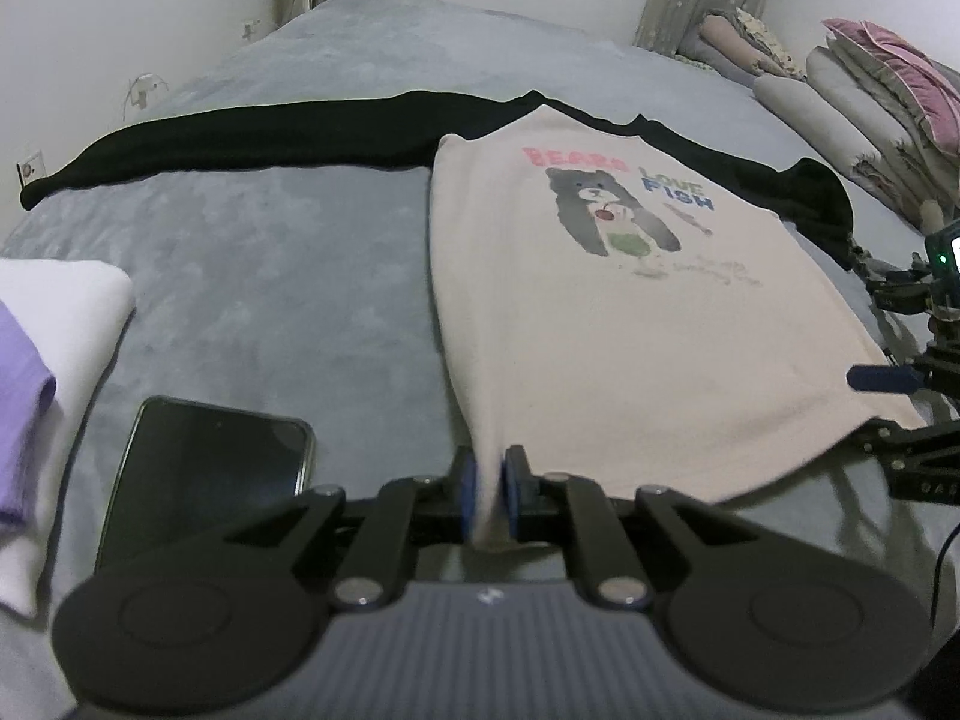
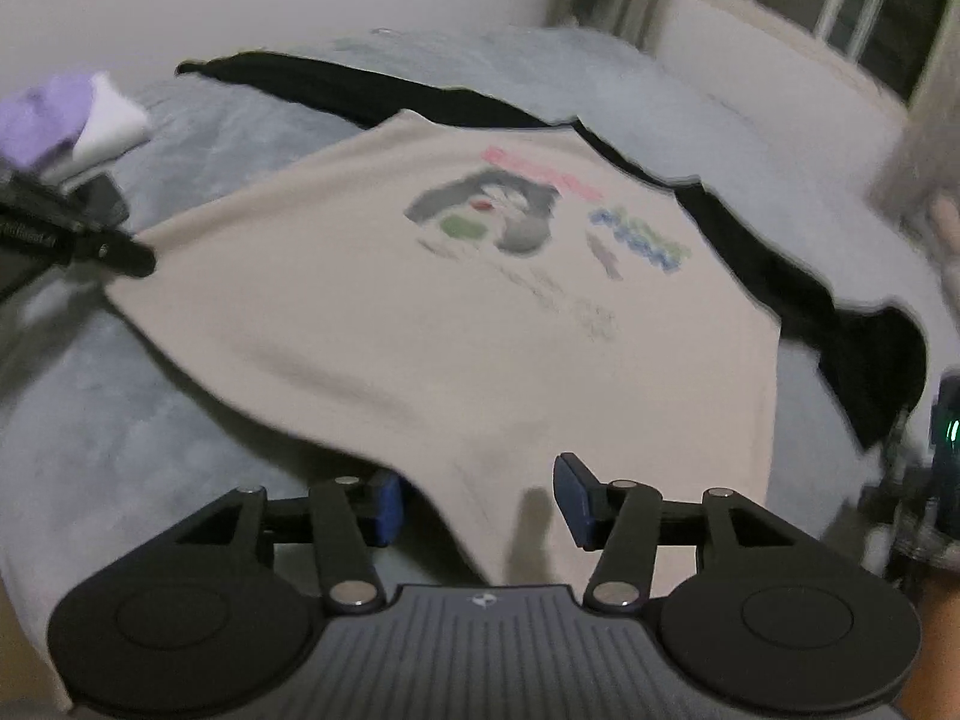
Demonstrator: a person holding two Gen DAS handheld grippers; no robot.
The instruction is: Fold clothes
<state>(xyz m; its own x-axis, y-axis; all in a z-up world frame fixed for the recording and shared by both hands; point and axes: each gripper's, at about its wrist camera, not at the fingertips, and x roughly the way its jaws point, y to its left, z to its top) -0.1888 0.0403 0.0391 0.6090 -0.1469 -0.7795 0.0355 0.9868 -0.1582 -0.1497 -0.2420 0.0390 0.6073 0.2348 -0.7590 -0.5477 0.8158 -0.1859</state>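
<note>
- Bedroom setup, with a big grey bedspread (image 1: 270,276) as the work surface, pale walls, and curtains at the far end by a window.
- Spread flat on it, print side up, is the raglan shirt (image 1: 600,312): cream body, black sleeves, and a bear print with "BEARS LOVE FISH" on the chest.
- One black sleeve (image 1: 240,147) lies stretched straight out across the bed toward the wall; the other black sleeve (image 1: 810,198) is bunched up short on the opposite side.
- Left gripper (image 1: 487,489) is clamped tight on the hem corner nearest it, blue pads pinching a gathered bit of cream fabric, so that edge is pulled up into a ridge.
- Right gripper (image 2: 477,498) is spread wide, with the shirt's other hem corner lying between the blue pads. The pads aren't touching the cloth as far as I can see, though that view is pretty blurry.
- From the left wrist view, the right gripper shows at the far hem corner, right at the frame edge.
- Black phone (image 1: 204,480) sits face up on the bedspread just beside the left gripper, apart from the shirt.
- Off to that same side is a folded white garment (image 1: 72,324) with a purple garment (image 1: 21,414) on top.
- Stack of folded quilts and pillows (image 1: 858,102) sits along the far side near the curtain.
</note>
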